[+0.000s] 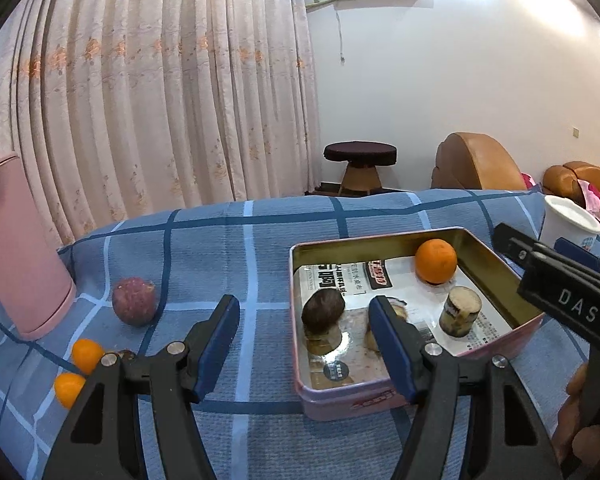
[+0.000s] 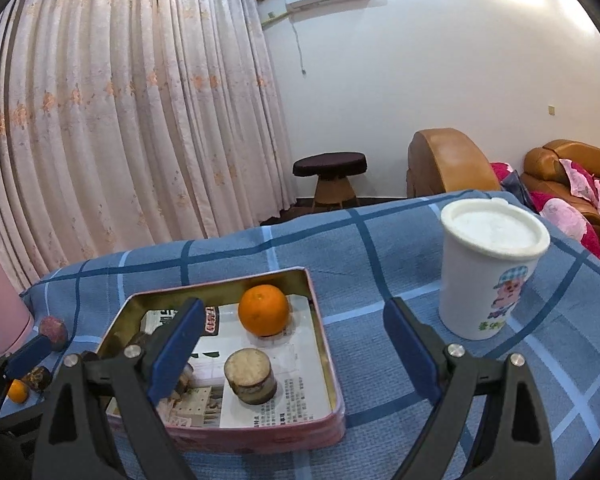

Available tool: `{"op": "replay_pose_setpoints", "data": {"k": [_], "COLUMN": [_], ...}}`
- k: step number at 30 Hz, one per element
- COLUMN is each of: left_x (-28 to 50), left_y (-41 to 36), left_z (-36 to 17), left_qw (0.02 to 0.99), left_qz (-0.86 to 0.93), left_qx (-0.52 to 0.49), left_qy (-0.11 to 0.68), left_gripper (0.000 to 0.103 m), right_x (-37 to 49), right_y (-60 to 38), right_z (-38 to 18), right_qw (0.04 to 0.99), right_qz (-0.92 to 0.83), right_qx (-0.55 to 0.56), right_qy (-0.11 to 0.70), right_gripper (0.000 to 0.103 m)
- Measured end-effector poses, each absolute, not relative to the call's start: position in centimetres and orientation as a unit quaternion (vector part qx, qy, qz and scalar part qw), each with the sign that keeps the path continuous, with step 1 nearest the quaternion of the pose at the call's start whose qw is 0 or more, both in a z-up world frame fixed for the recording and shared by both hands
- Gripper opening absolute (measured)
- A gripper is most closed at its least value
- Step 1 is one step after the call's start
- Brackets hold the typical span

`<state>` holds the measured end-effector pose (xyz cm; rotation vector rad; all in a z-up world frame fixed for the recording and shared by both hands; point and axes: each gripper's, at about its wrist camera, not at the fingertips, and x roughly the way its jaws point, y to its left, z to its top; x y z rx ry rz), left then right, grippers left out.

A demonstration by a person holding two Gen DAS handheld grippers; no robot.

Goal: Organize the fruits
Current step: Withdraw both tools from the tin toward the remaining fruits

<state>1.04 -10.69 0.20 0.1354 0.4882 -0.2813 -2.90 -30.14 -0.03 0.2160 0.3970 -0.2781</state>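
A glossy metal tin, paper-lined, sits on matt woven cloth; beside the tin, a smooth plastic cup.

Both wrist cameras look slightly downward from the table's near edge; each sees the tin close up, towards the curtain.

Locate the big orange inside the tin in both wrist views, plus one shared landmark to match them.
Left wrist: orange sits right of centre, in the far right corner of the tin, beyond the open left gripper.
Right wrist: orange sits left of centre, against the tin's far wall, between the fingers of the open right gripper.
Shared landmark: white lidded cup on the blue checked cloth, at the right edge of the left wrist view.
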Motion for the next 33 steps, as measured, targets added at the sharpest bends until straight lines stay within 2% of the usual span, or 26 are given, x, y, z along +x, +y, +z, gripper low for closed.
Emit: {"op": "replay_pose_setpoints", "data": {"k": [8, 15, 23, 33], "left_x": [0.9, 0.6, 1.3, 2.4], "left_y": [-9.3, -6.6, -2.0, 6.0], "left_z": [0.2, 0.2, -0.2, -0.3], "left_qw": [0.96, 0.962, 0.961, 0.957], "left_qz": [-0.126, -0.111, -0.084, -0.039], "left_qx": [0.059, 0.053, 0.036, 0.013], "left_qy": [0.243, 0.243, 0.261, 0.288], "left_gripper": [0.068, 0.068, 0.068, 0.068], "right_x": [-3.3, -3.9, -4.8, -4.2], "right_y": [-29.8, -27.2, -22.3, -15.8], "right_z": [-0.1, 0.0, 0.2, -0.6], "right_qw": [0.963, 0.964, 0.973, 0.972], "right_qz": [-0.146, -0.134, -0.09, -0.009], "right_qx": [0.112, 0.1, 0.077, 0.039], "right_qy": [0.197, 0.205, 0.2, 0.23], "right_gripper": [0.092, 0.075, 0.074, 0.062]}}
